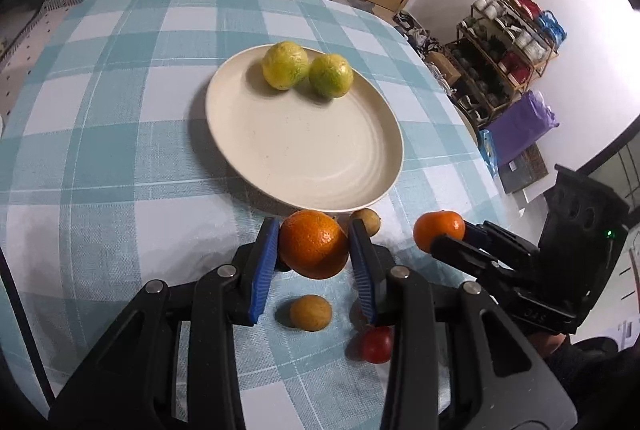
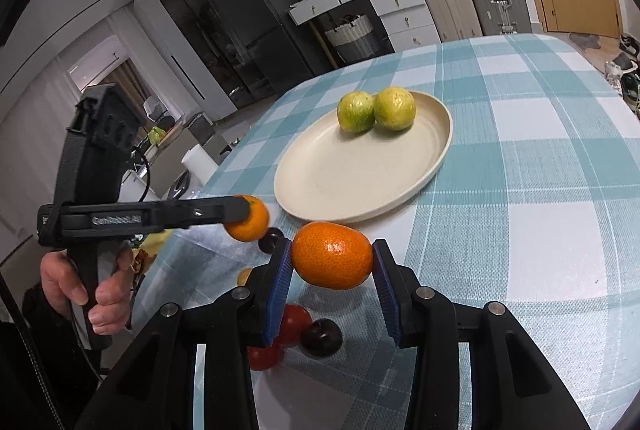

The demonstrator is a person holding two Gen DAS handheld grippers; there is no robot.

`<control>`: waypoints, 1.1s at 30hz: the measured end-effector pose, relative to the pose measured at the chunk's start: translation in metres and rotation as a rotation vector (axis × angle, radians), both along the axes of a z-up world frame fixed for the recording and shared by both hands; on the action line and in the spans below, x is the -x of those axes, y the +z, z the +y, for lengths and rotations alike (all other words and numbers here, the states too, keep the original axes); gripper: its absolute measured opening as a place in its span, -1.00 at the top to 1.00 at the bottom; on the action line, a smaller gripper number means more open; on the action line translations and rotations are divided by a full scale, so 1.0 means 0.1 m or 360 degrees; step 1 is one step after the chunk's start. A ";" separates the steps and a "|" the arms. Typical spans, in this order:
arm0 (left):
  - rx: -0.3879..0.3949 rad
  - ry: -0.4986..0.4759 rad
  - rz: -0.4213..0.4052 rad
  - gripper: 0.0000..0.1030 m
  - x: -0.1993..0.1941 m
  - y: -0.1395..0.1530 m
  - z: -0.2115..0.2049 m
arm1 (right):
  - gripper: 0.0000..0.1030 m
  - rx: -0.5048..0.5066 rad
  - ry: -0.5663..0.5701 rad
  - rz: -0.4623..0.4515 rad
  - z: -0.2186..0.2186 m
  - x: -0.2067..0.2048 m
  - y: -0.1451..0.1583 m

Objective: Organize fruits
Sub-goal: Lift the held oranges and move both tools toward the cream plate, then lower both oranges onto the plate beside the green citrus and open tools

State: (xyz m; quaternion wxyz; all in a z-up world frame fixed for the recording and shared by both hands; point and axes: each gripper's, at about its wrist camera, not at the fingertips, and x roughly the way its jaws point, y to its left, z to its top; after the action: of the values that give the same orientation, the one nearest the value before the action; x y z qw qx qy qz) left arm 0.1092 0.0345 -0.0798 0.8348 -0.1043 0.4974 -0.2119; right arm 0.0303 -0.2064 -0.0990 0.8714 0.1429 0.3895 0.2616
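My left gripper [image 1: 314, 250] is shut on an orange [image 1: 314, 244] and holds it above the table near the cream plate's [image 1: 304, 150] front rim. My right gripper [image 2: 332, 262] is shut on a second orange [image 2: 332, 255], also lifted. In the left wrist view the right gripper holds its orange [image 1: 438, 230] at the right. In the right wrist view the left gripper holds its orange [image 2: 248, 218] at the left. Two yellow-green citrus fruits [image 1: 286, 65] [image 1: 331, 75] lie on the plate's far side and also show in the right wrist view [image 2: 356, 111] [image 2: 395, 109].
On the checked tablecloth [image 1: 120, 134] lie a small tan fruit [image 1: 311, 312], another tan fruit [image 1: 368, 220], a red fruit [image 1: 376, 344], and in the right wrist view red fruits [image 2: 296, 322] and dark plums [image 2: 322, 337] [image 2: 271, 239]. The table edge runs at the right [image 1: 480, 150].
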 end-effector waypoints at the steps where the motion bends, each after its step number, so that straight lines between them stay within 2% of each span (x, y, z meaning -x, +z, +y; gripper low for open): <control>1: 0.0002 0.0020 -0.0008 0.37 -0.01 0.01 0.03 | 0.21 0.0005 -0.0002 0.0004 0.00 -0.01 0.00; 5: 0.0035 0.0047 -0.0046 0.37 -0.07 0.13 0.10 | 0.21 0.0005 -0.0003 -0.0035 0.01 -0.04 0.08; 12: 0.0010 0.0052 -0.0086 0.37 -0.37 0.26 0.05 | 0.21 0.0014 0.0017 -0.0097 0.04 -0.29 0.22; 25: 0.0016 0.0125 -0.0018 0.37 -1.15 0.06 0.12 | 0.21 0.0089 0.0025 -0.0060 0.27 -1.03 0.23; 33: 0.0028 0.0136 0.0003 0.37 -1.49 -0.07 0.15 | 0.21 0.0133 0.0046 -0.0016 0.45 -1.39 0.13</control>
State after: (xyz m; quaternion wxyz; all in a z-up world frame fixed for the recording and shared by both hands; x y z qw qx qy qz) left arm 0.2585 0.0496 -0.0867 0.8416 -0.1328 0.4915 -0.1803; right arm 0.1697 -0.1613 -0.0859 0.8748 0.0993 0.3976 0.2584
